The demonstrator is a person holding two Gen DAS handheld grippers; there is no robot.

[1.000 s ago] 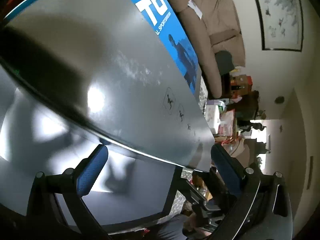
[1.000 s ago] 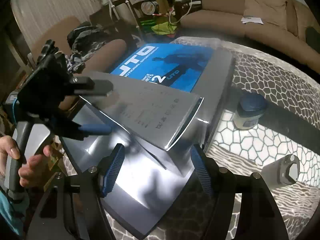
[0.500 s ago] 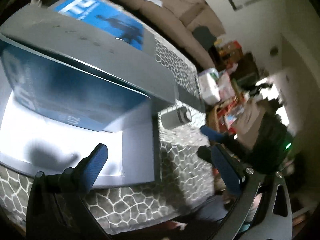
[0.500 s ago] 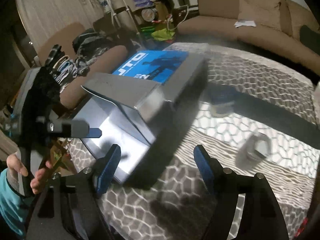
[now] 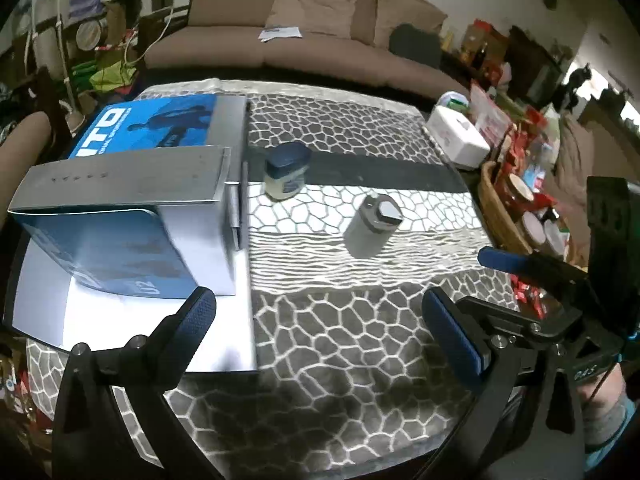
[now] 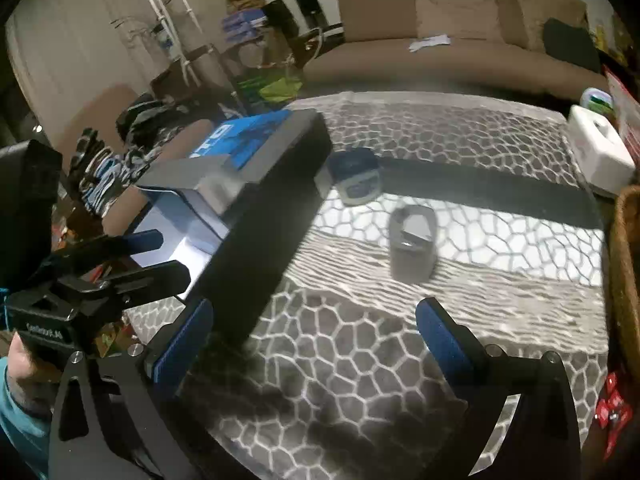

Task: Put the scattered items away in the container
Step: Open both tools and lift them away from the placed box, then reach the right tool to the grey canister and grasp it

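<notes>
A grey and blue cardboard box (image 5: 120, 216) (image 6: 248, 184) lies at the table's left, a flap raised over its pale inside. To its right stand a blue-lidded jar (image 5: 288, 170) (image 6: 356, 180) and a grey bottle (image 5: 372, 224) (image 6: 412, 244), both upright on the patterned cloth. My left gripper (image 5: 320, 320) (image 6: 156, 258) is open and empty, near the box's front corner. My right gripper (image 6: 316, 332) (image 5: 532, 276) has its jaws opening wide with nothing between them. It hangs short of the grey bottle.
A white tissue box (image 5: 456, 140) (image 6: 600, 156) sits at the table's far right corner. A wicker basket (image 5: 500, 208) (image 6: 628, 280) of jars borders the right edge. A brown sofa (image 5: 320, 32) runs behind the table. Cluttered bags and a rack stand at the back left.
Both grippers drew back from the box toward the table's near side. The left view rolled upright and rose from under the flap. The right jaws spread wider.
</notes>
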